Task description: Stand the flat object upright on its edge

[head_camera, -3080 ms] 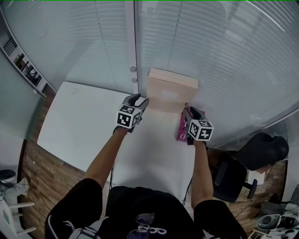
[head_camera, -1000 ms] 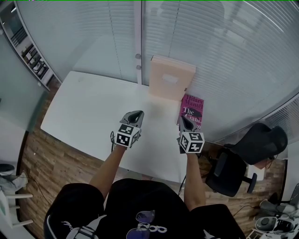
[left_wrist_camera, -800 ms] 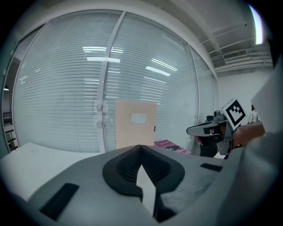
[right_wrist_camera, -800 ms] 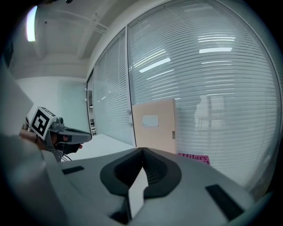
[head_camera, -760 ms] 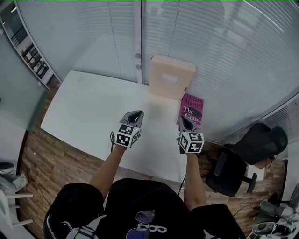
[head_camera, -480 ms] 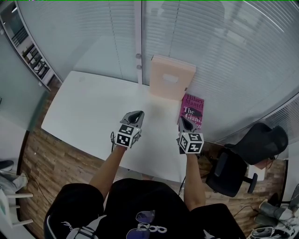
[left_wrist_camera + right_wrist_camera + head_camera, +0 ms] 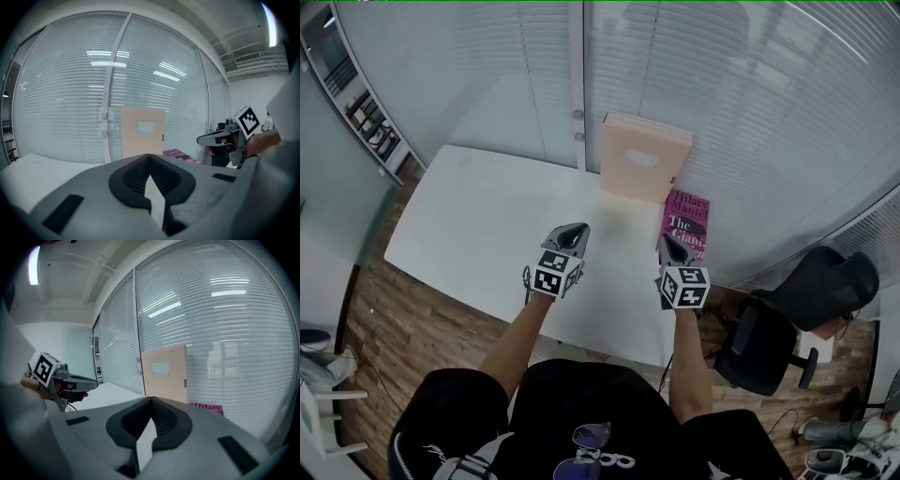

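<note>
Left tool point(image 7: 572, 231) and right tool point(image 7: 668, 243) drawn back, level; both closed.

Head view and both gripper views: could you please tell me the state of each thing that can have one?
Beige flat object: upright on its edge on the table, at the blinds.
Pink book: lying flat, cover up, beside the beige flat object.
Left gripper: fingers together, nothing held.
Right gripper: fingers together, nothing held.
Blinds: lowered.
</note>
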